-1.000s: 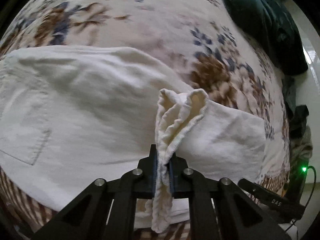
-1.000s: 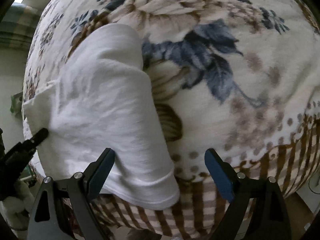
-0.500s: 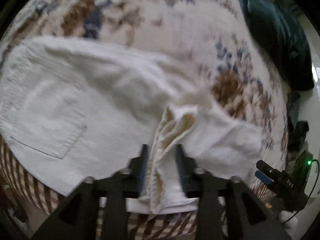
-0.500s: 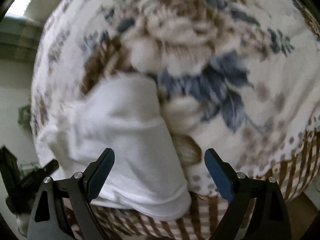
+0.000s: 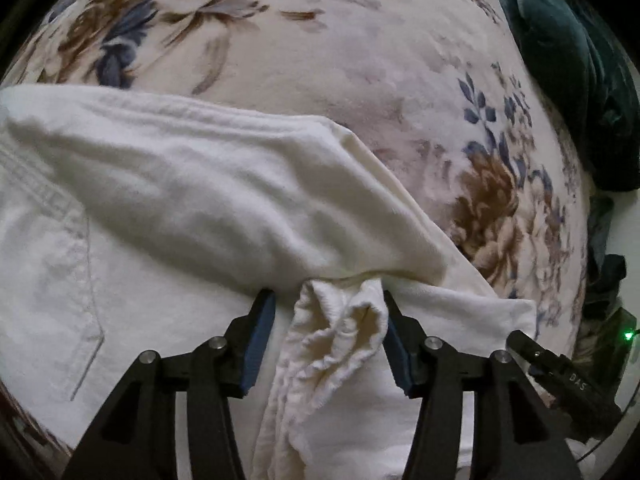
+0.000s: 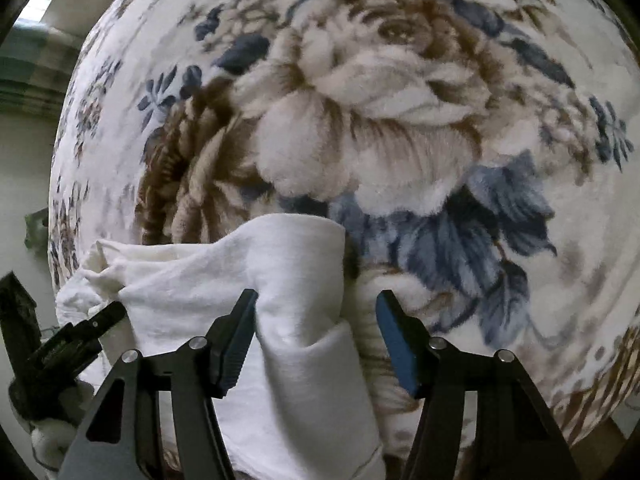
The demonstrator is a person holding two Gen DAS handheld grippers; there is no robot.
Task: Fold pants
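Observation:
White pants [image 5: 180, 200] lie folded on a floral blanket [image 5: 320, 40], with a back pocket [image 5: 48, 300] showing at the left. My left gripper [image 5: 326, 300] points down at them and its jaws are opening. The bunched elastic waistband [image 5: 340, 332] lies loose between the pads, clear of the left one. In the right wrist view the pants' folded leg [image 6: 288, 264] ends at a rounded fold. My right gripper [image 6: 316, 296] straddles that edge with its jaws closing. Cloth sits between the pads, and the right pad is still off it, over the blanket [image 6: 400, 100].
A dark green garment [image 5: 560, 60] lies at the blanket's far right edge, with more dark clothes and a green light [image 5: 628, 335] below it. A black part of the other gripper [image 5: 560, 376] shows at the lower right. The blanket's striped border and bed edge [image 6: 600, 380] run near the right gripper.
The left jaws, shut on the bunched waistband a second ago, have spread and let it go. The right gripper has slid onto the leg's fold and its jaws have narrowed.

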